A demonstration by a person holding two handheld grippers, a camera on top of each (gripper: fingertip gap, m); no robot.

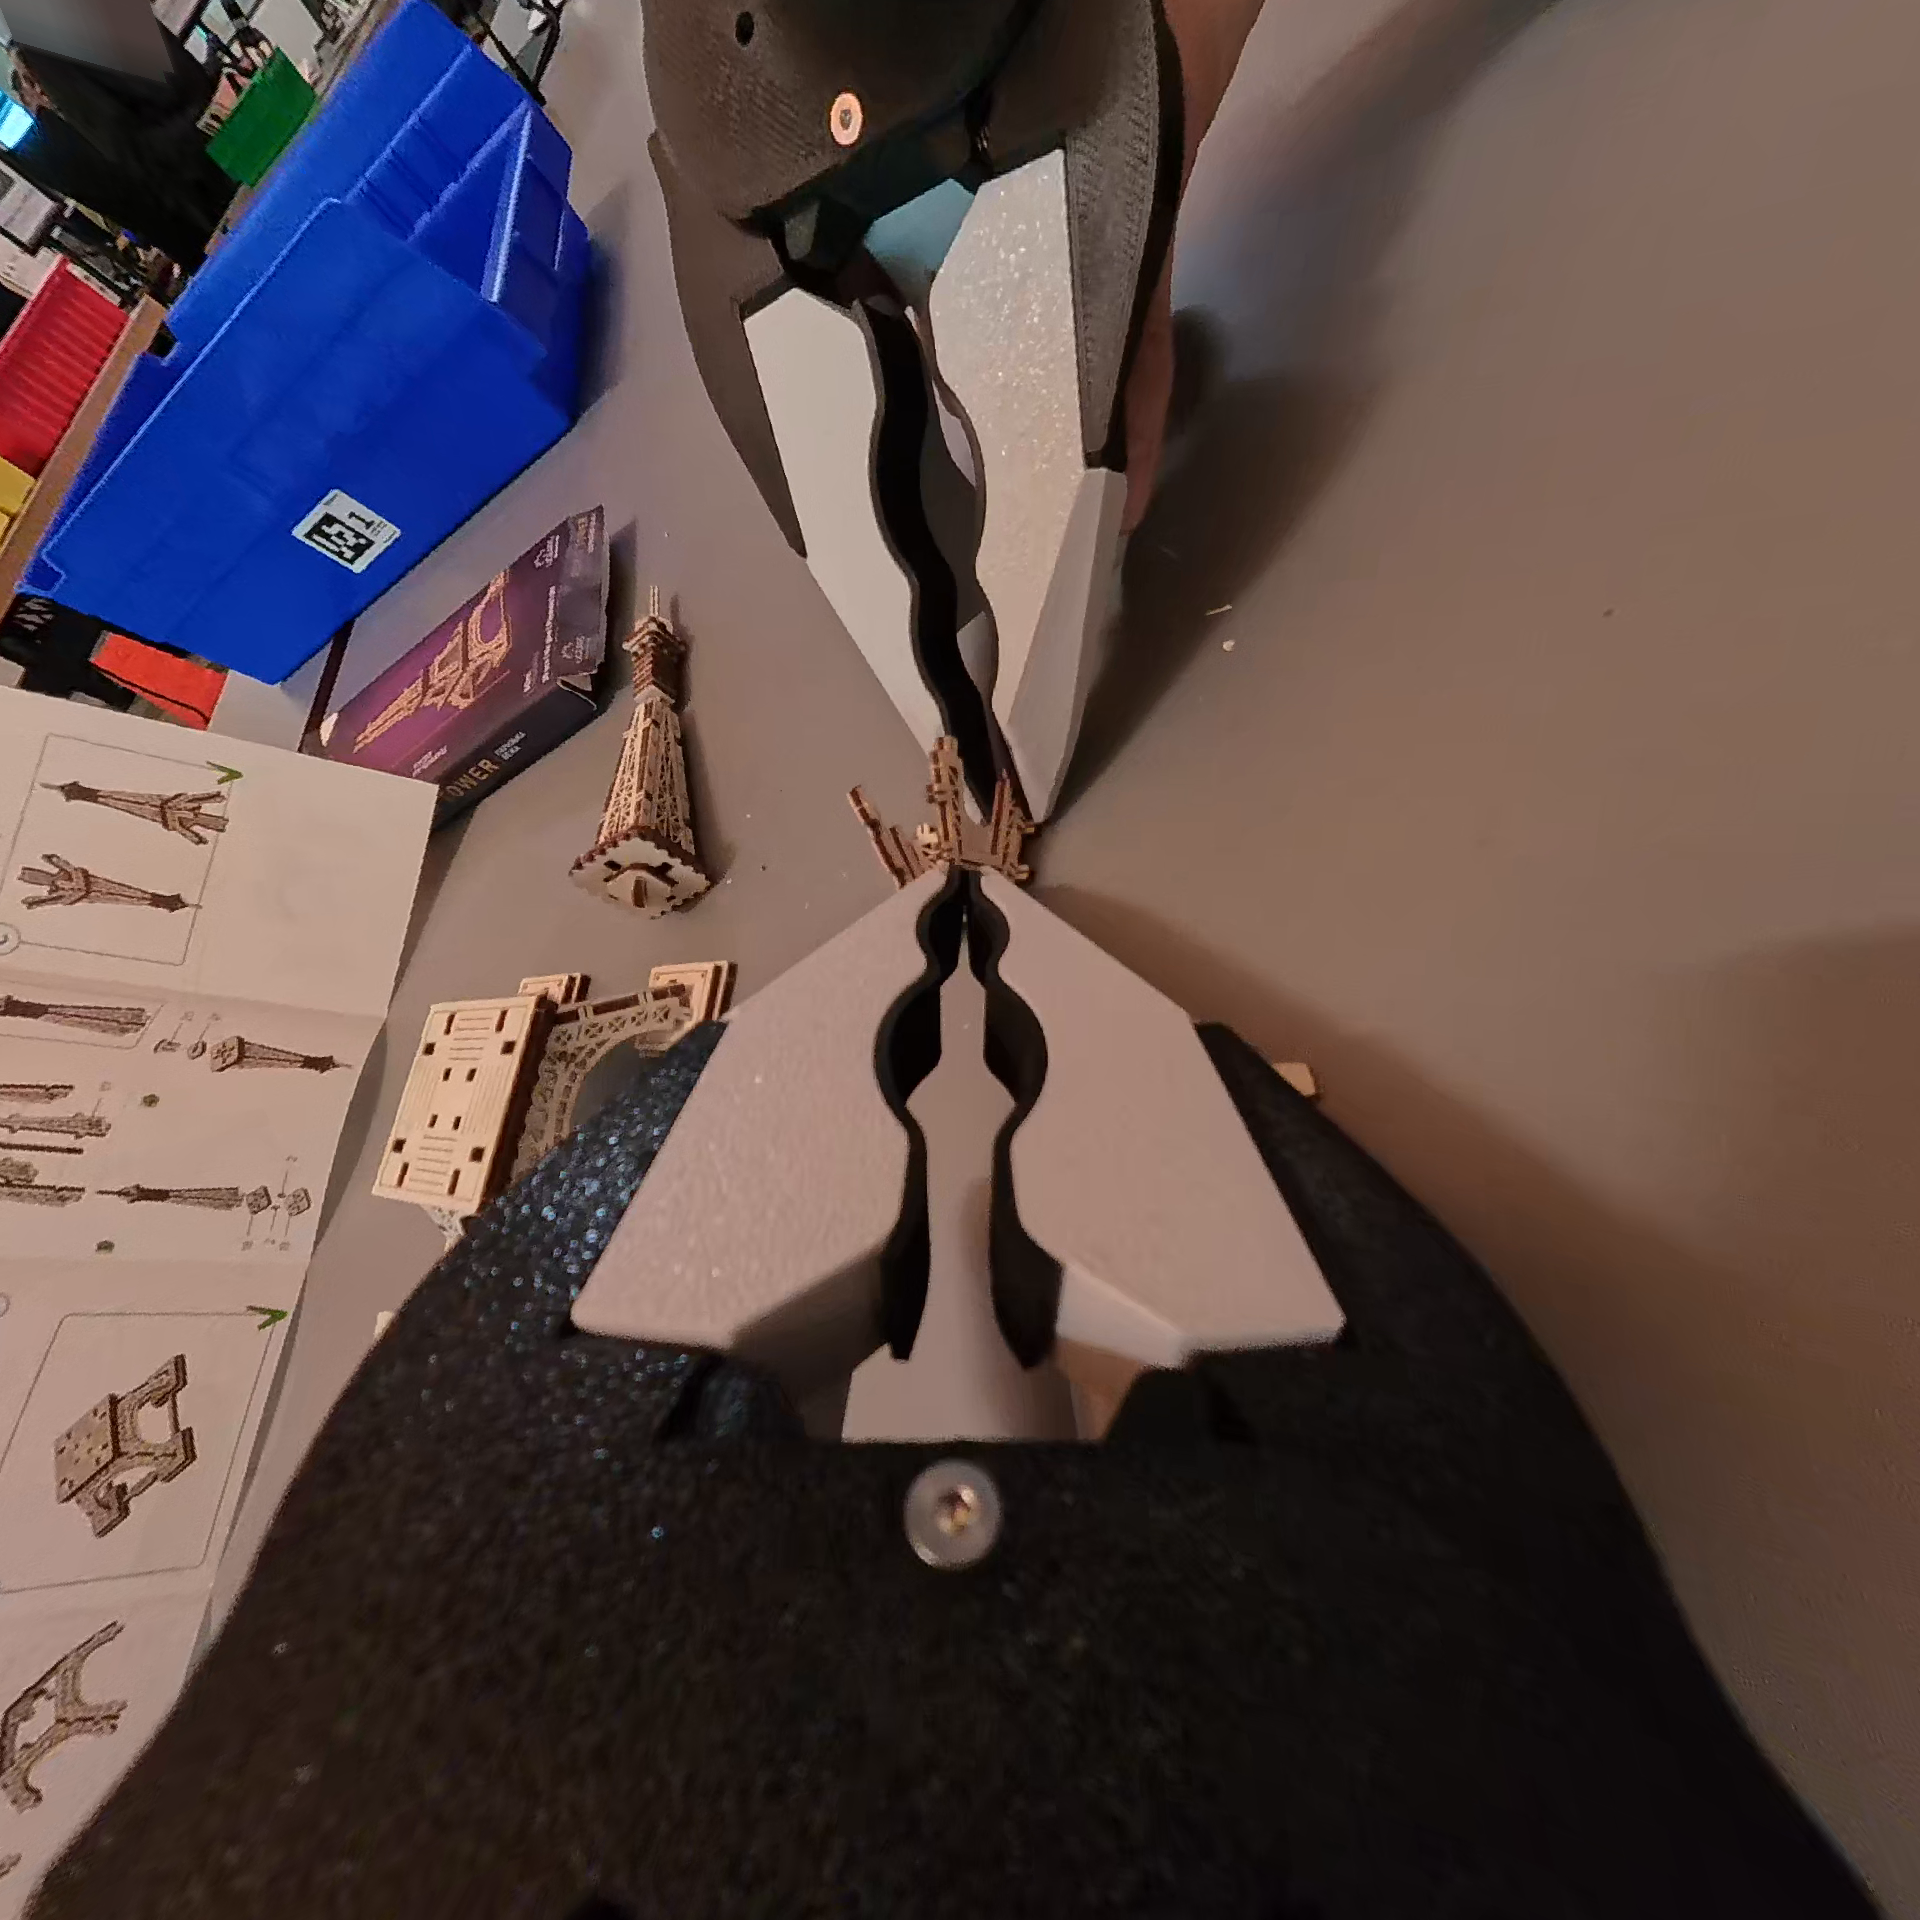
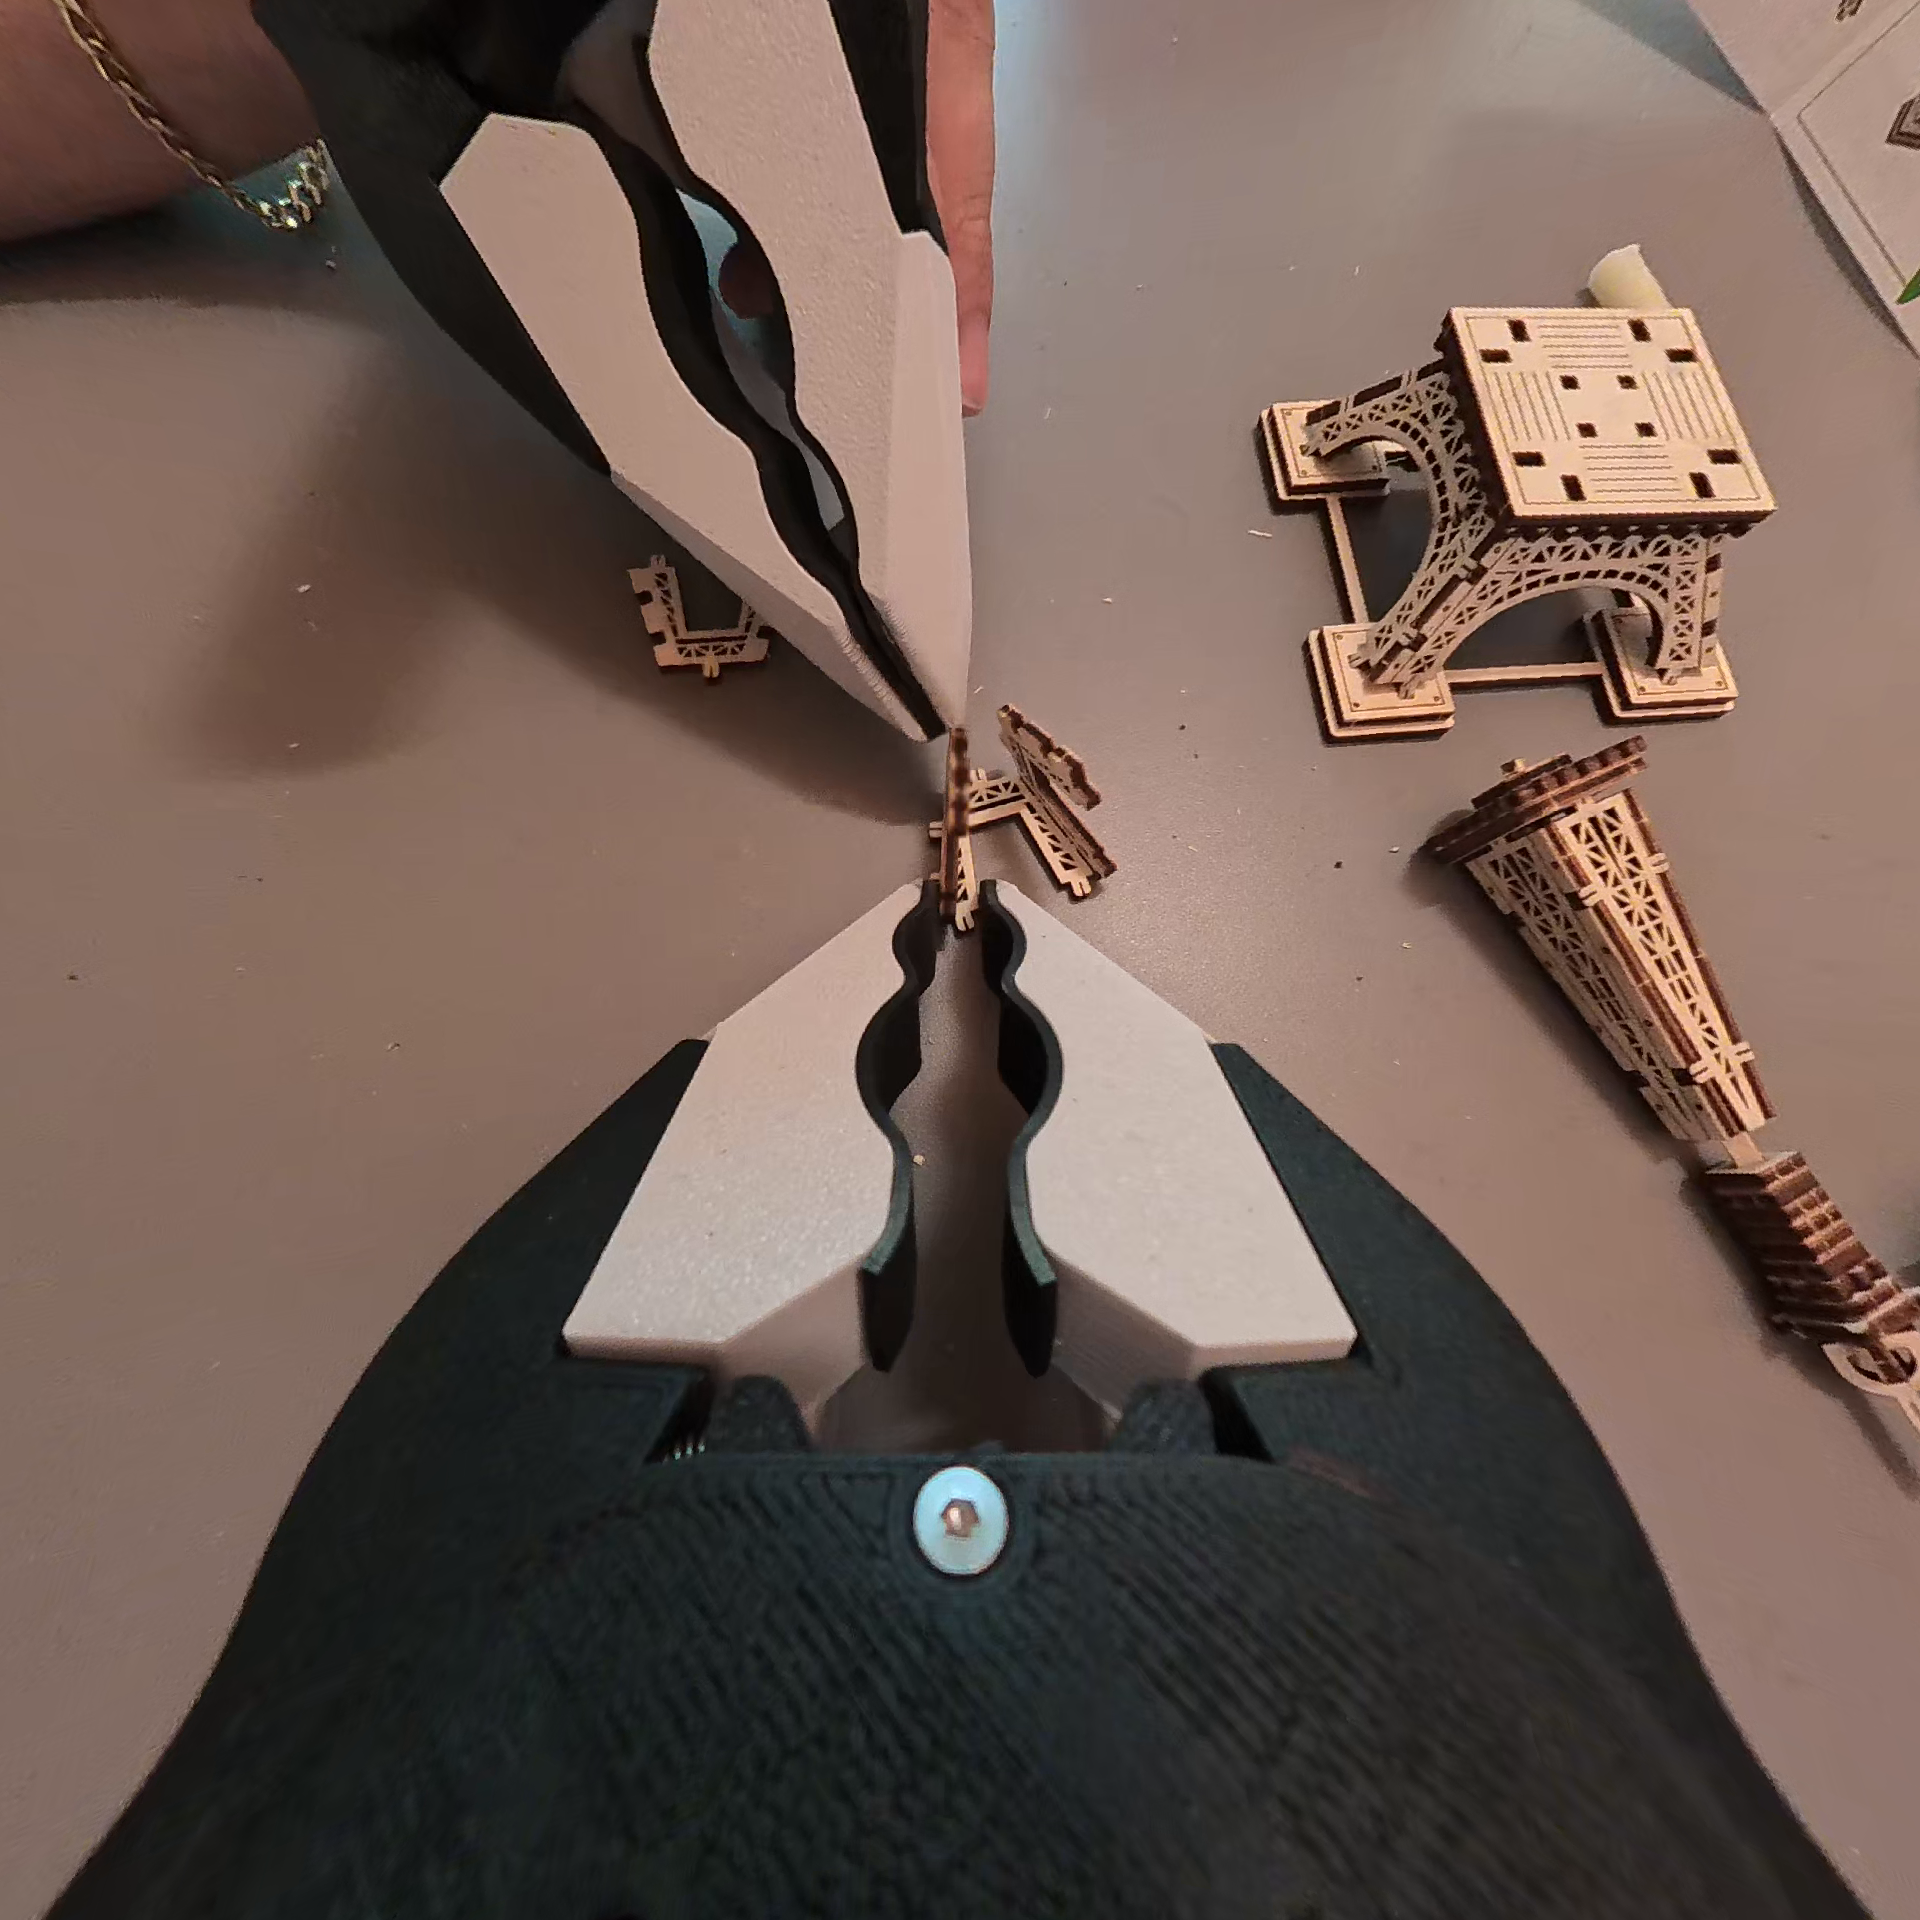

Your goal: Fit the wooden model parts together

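Both grippers pinch one small pale laser-cut wooden lattice assembly (image 2: pixel 1023 816) from opposite ends. The left gripper (image 1: pixel 968 878) and right gripper (image 2: pixel 961 904) are nearly closed on it at their fingertips. Uneven squeezing could snap the thin tabs.

Writing shows only in the left wrist view, toward nine to eleven o'clock; a white sticker (image 1: pixel 346 531) with a black square code and a short printed line sits on the front wall of the blue bin (image 1: pixel 312 416) at ten o'clock; the purple box (image 1: pixel 478 665) below it carries pale lettering along its side and small logos near its end flap; the instruction sheet (image 1: pixel 156 1039) at nine o'clock bears drawings, green tick marks (image 1: pixel 220 772) and what may be tiny step numerals, too small to make out.
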